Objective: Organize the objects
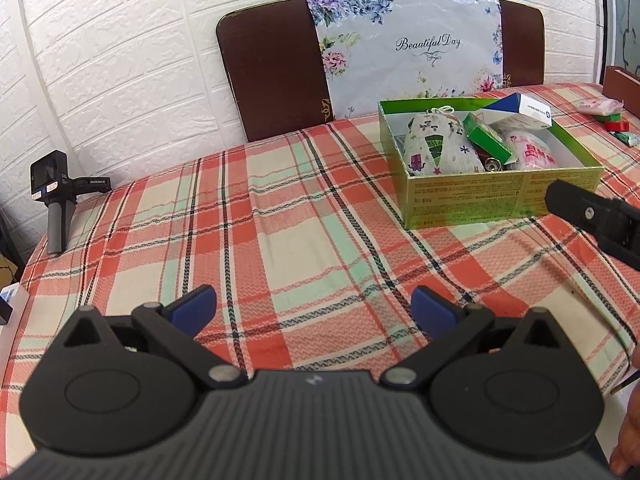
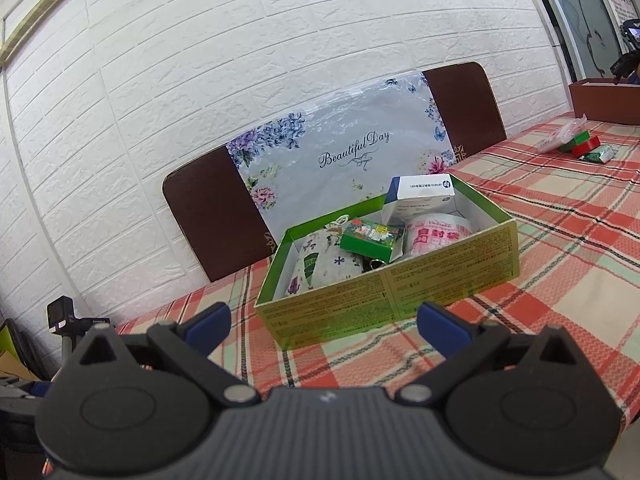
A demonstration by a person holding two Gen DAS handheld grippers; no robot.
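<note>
A green cardboard box point(image 1: 472, 200) point(image 2: 400, 292) sits on the plaid cloth. It holds a patterned fabric pouch point(image 1: 436, 148) point(image 2: 320, 268), a small green box point(image 1: 490, 140) point(image 2: 370, 238), a white and blue box point(image 1: 520, 110) point(image 2: 420, 196) and a pink printed bag roll point(image 1: 530, 152) point(image 2: 436, 236). My left gripper point(image 1: 314, 308) is open and empty, low over the cloth, left of and nearer than the box. My right gripper point(image 2: 324, 322) is open and empty just in front of the box's near wall; its body shows in the left wrist view point(image 1: 600, 216).
Small red and green items and a packet point(image 1: 608, 114) point(image 2: 580, 144) lie at the far right of the cloth. A brown board with a floral sheet point(image 1: 400, 56) point(image 2: 340, 168) leans on the white brick wall. A camera on a grip point(image 1: 56, 200) stands at the left edge.
</note>
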